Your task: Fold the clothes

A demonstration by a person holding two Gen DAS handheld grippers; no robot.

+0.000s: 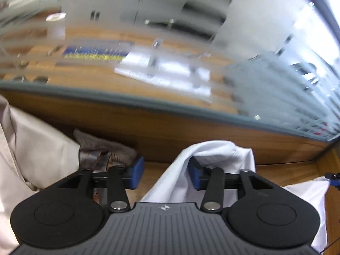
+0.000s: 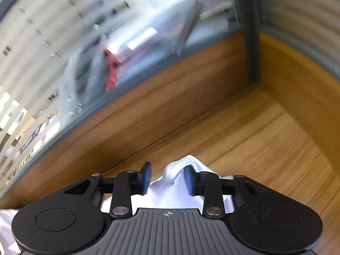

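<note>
A: Where's the shirt (image 1: 212, 150)?
B: On the tabletop (image 1: 276, 170), bunched over the right pad of the left gripper (image 1: 164, 173), jaws spread.
A: And the right gripper (image 2: 167, 179)?
B: Jaws spread too, cloth loose between.

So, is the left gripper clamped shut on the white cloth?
No, the left gripper stands open, and the white cloth drapes loosely over one pad.

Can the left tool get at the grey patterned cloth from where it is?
Probably yes: the grey patterned cloth lies just beyond the left tool, whose jaws stand open, though white fabric drapes over one finger.
</note>
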